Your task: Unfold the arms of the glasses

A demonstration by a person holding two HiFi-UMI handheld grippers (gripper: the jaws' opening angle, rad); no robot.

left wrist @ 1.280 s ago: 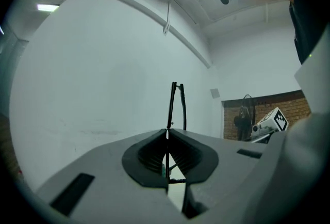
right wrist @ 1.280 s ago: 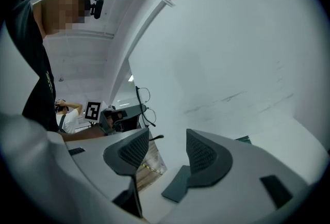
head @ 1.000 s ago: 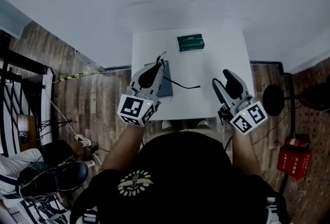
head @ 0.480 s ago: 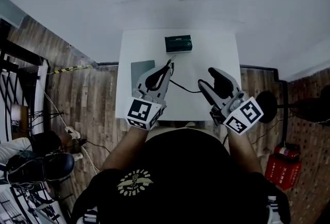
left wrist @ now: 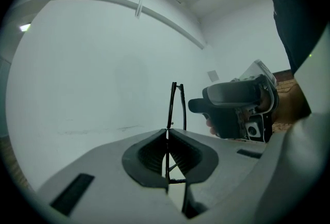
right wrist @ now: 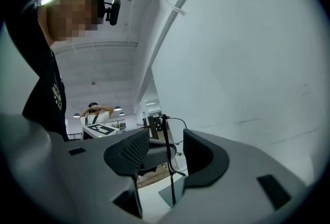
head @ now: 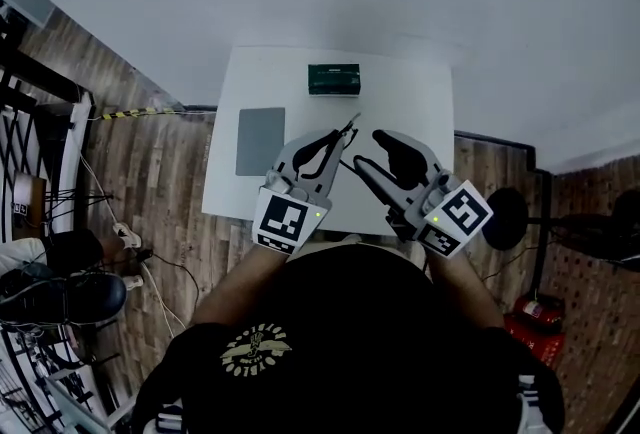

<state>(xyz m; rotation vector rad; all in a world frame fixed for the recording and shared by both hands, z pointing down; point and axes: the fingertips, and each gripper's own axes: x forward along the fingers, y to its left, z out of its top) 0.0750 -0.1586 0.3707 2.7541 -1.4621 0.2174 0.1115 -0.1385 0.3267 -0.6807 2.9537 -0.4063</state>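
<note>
Left gripper (head: 338, 136) clenched on the glasses (head: 347, 130); right gripper (head: 366, 151) released, ready around one arm.

At the centre of the head view the thin black glasses hang above the white table (head: 425, 92), with the right gripper just to their right and nearest the free end. The left gripper view shows the frame's long axis rising straight up out of its shut jaws. Only the right gripper view shows a thin black bar of the glasses standing upright in the gap between its parted jaws, seemingly touching neither.
</note>
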